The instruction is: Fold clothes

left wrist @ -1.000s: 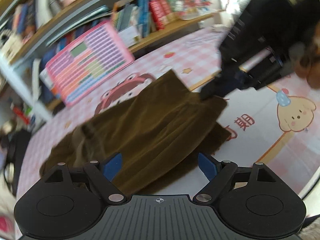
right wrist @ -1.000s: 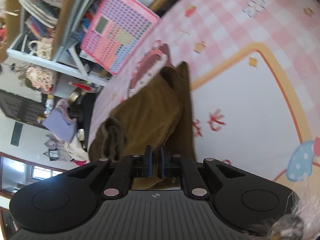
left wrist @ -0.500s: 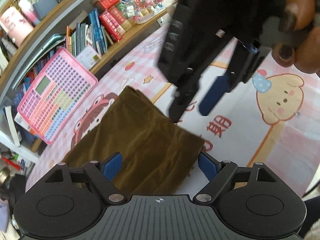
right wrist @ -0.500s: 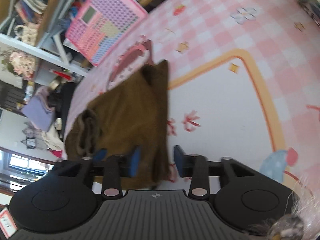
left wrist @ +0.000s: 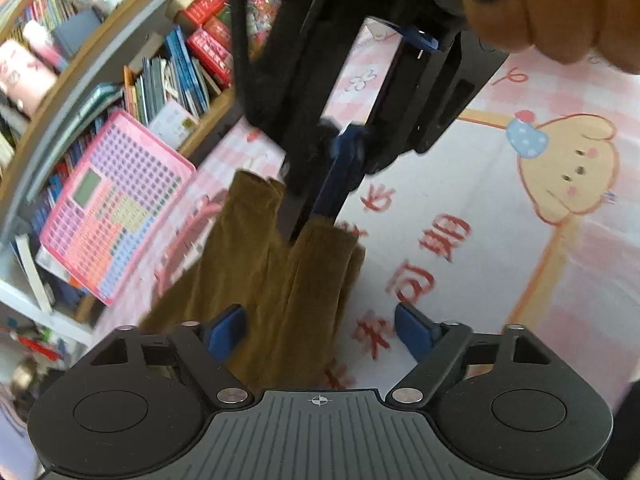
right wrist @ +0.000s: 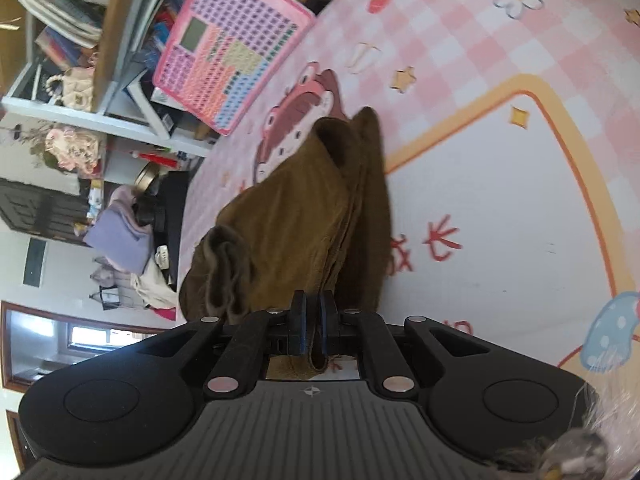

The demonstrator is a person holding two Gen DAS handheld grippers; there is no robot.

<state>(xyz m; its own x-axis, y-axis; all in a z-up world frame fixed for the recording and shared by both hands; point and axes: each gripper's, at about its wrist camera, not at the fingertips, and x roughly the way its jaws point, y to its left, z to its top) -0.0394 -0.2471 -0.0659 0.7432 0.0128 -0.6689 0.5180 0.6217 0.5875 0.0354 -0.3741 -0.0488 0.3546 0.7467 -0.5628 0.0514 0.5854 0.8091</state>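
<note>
A brown corduroy garment lies folded lengthwise on the pink play mat. My left gripper hovers low over its near end. Its jaws are closing; the cloth lies under and between the blue fingertips, and the pads do not press on it. My right gripper comes down from above, held by a person's hand, and pinches the garment's far edge. In the right wrist view the right gripper is shut on a fold of the brown garment, which stretches away from it.
A pink toy keyboard leans against the bookshelf at the mat's left edge; the right wrist view shows the toy keyboard too. A heap of clothes lies on the floor beyond. White mat stretches to the right.
The right gripper opened half a second ago and has shut again on the garment's edge. The left gripper moved lower and closer over the cloth, and its jaws have narrowed.
</note>
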